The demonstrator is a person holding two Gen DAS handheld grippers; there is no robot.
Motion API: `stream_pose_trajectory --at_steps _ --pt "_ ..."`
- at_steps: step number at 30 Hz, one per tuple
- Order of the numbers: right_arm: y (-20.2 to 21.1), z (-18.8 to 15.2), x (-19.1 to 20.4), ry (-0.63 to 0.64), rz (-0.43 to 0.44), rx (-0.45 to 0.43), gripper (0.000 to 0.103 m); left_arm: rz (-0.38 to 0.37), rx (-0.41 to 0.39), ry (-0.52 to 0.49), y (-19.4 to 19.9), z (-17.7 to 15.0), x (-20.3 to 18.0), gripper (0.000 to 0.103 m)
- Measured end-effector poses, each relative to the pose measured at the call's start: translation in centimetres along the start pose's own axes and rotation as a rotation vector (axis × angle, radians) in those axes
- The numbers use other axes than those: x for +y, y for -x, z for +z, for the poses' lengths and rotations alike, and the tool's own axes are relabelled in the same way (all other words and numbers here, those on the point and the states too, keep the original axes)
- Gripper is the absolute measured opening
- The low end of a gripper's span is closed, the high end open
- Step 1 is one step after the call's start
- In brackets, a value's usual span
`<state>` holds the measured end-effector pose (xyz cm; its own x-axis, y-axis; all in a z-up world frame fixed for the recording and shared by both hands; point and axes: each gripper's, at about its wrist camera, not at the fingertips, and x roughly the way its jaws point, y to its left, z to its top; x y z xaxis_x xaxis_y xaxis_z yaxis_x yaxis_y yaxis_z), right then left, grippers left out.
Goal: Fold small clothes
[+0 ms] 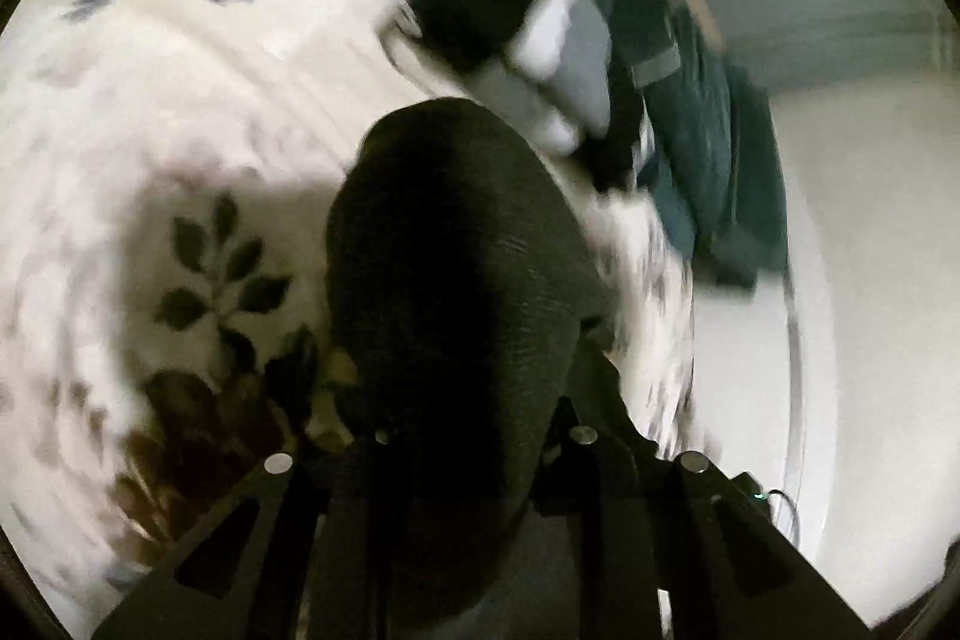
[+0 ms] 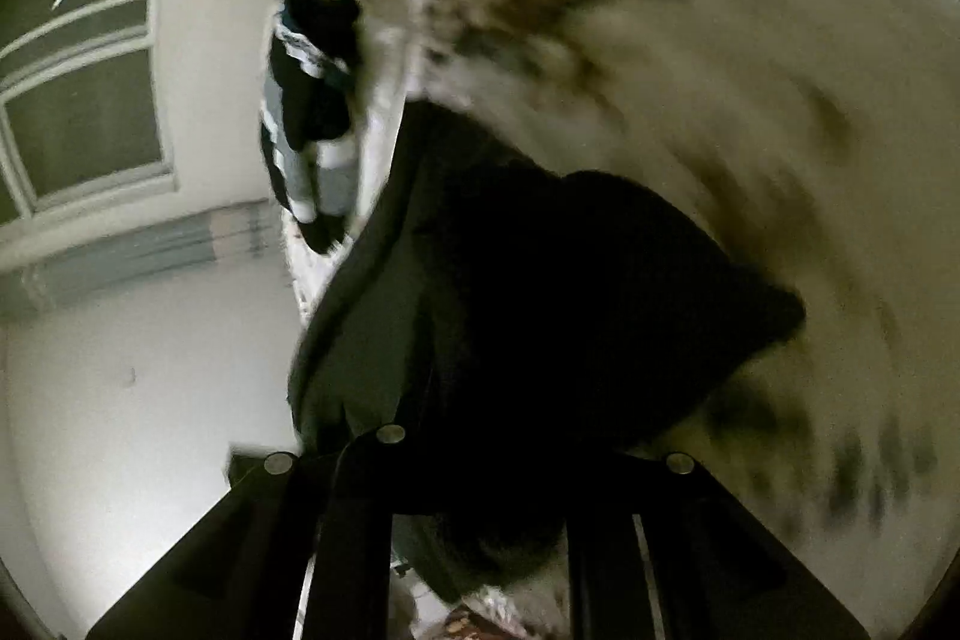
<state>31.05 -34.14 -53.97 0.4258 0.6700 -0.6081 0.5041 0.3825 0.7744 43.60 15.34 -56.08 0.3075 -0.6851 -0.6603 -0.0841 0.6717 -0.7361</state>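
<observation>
Between the left tongs (image 1: 444, 400) a dark ribbed garment (image 1: 444, 244) bulges up, looks like a sock; tongs clamped on it. Right tongs (image 2: 498, 436) also clamped on dark cloth (image 2: 540, 292), probably the same piece, can't confirm. Both views heavily blurred. Garment hangs above the floral bedspread (image 1: 180, 100), not lying flat. Beyond it, at the bed's edge: a black-and-grey striped pile (image 1: 540, 58), then teal clothes (image 1: 708, 172). Wall and window (image 2: 78, 112) show in the right view. Judgement: mid-carry or mid-fold, fold not laid down. Next move needs lowering onto bare bedspread, ends aligned, before either tongs part.
</observation>
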Motion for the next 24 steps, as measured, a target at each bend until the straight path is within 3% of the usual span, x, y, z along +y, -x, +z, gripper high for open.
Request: stream_pose_trajectory --at_steps 2,3,4,5,6,7,8,10,12,15,18,21,23,24 --pt "0.9 -3.2 -1.8 -0.038 -0.031 -0.001 0.016 0.082 0.119 -0.062 -2.1 -0.7 0.5 0.019" --pt "0.8 -4.8 -2.8 -0.041 -0.071 0.008 0.016 0.120 0.179 -0.073 -3.6 -1.4 1.3 0.024" --pt "0.1 -5.6 -3.6 -0.052 -0.096 0.020 0.016 0.183 0.211 -0.069 -4.7 -2.0 2.4 0.037" --pt "-0.3 -6.0 -5.4 -0.092 -0.128 0.035 0.017 0.209 0.220 -0.052 -5.2 -2.5 3.2 0.042" --pt "-0.2 -6.1 -6.5 -0.121 -0.132 0.045 0.022 0.191 0.214 -0.016 -5.4 -3.1 4.2 0.050" --pt "-0.3 -5.9 -7.2 -0.128 -0.144 0.057 0.026 0.178 0.198 0.002 -5.4 -3.3 4.6 0.050" --pt "-0.4 -5.7 -7.7 -0.137 -0.160 0.076 0.038 0.166 0.175 0.023 -5.0 -3.4 4.6 0.051" --pt "0.3 -5.5 -8.6 -0.150 -0.185 0.124 0.047 0.192 0.134 0.031 -3.7 -4.0 3.8 0.058" --pt "1.4 -5.8 -9.3 -0.133 -0.237 0.188 0.064 0.211 0.094 0.019 -2.0 -5.2 3.1 0.064" --pt "3.9 -6.4 -10.5 -0.159 -0.277 0.256 0.064 0.269 0.042 0.030 1.6 -8.5 2.5 0.064" --pt "6.2 -6.8 -10.9 -0.151 -0.352 0.297 0.064 0.345 0.007 0.092 4.4 -12.4 4.5 0.065" --pt "7.9 -6.1 -9.1 -0.072 -0.403 0.284 0.064 0.442 0.018 0.141 5.0 -16.1 7.7 0.065" --pt "7.9 -4.9 -7.1 -0.006 -0.406 0.251 0.064 0.521 0.055 0.127 4.0 -17.9 9.4 0.065" --pt "7.3 -4.1 -6.0 0.026 -0.394 0.231 0.064 0.523 0.048 0.113 3.6 -18.6 9.8 0.066"
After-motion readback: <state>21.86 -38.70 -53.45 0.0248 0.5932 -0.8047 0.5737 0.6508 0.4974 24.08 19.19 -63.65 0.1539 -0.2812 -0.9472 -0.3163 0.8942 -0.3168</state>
